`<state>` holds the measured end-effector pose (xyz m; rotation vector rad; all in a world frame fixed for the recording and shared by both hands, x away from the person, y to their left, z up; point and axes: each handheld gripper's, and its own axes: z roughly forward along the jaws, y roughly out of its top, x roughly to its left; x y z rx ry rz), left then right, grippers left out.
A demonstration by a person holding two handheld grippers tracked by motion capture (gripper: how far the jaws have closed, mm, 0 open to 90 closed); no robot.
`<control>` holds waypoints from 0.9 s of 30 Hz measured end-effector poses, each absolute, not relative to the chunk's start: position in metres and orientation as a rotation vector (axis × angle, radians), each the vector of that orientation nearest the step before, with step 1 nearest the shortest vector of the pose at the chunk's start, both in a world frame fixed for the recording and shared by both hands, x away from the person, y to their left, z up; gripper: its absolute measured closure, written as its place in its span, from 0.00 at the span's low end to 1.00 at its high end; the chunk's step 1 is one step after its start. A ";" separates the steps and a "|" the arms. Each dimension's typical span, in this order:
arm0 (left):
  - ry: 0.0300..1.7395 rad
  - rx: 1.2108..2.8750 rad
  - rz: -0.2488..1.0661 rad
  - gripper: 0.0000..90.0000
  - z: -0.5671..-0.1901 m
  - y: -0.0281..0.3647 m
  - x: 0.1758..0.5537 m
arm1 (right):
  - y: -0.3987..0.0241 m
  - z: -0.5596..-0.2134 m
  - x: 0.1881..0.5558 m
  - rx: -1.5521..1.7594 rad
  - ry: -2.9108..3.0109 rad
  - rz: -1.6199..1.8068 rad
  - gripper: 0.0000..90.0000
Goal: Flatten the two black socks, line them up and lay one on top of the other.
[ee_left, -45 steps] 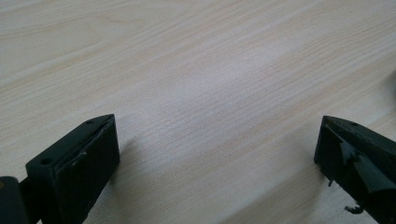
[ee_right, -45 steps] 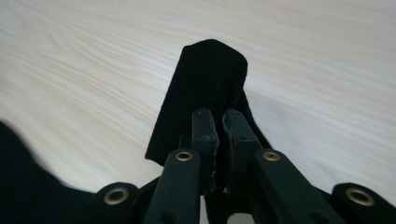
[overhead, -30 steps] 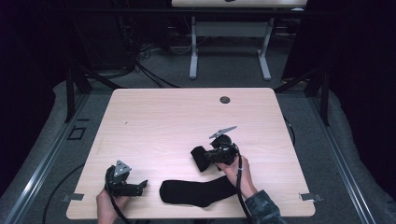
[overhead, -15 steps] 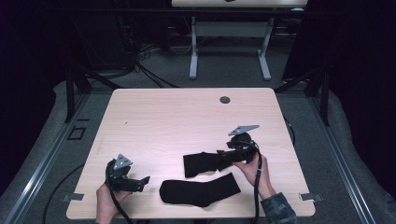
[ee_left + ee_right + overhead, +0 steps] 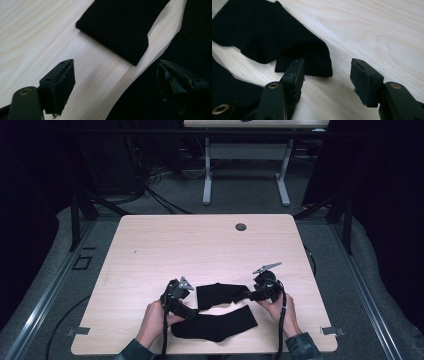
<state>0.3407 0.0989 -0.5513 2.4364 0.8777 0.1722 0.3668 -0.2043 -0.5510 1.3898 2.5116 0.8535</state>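
Since a second ago, my left gripper (image 5: pixel 186 300) has slid rightward to the socks, jaws just narrowing, nothing between. Right gripper (image 5: pixel 250 294) has released the upper sock (image 5: pixel 220 294), jaws spread. It lies left-right across lower-centre desk (image 5: pixel 200 245), above the lower sock (image 5: pixel 215 326).

Two black socks lie on one wooden table (image 5: pixel 150 245): the far sock (image 5: pixel 220 294) and the near sock (image 5: pixel 215 326), both by the table's near edge. Two handheld grippers flank the far sock: left gripper (image 5: pixel 186 306), right gripper (image 5: pixel 248 295). One round hole (image 5: pixel 241 227) sits by the table's far edge.
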 end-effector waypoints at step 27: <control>0.749 2.520 0.427 0.95 -0.512 0.090 0.357 | -0.191 -0.505 0.343 0.924 2.277 0.768 0.94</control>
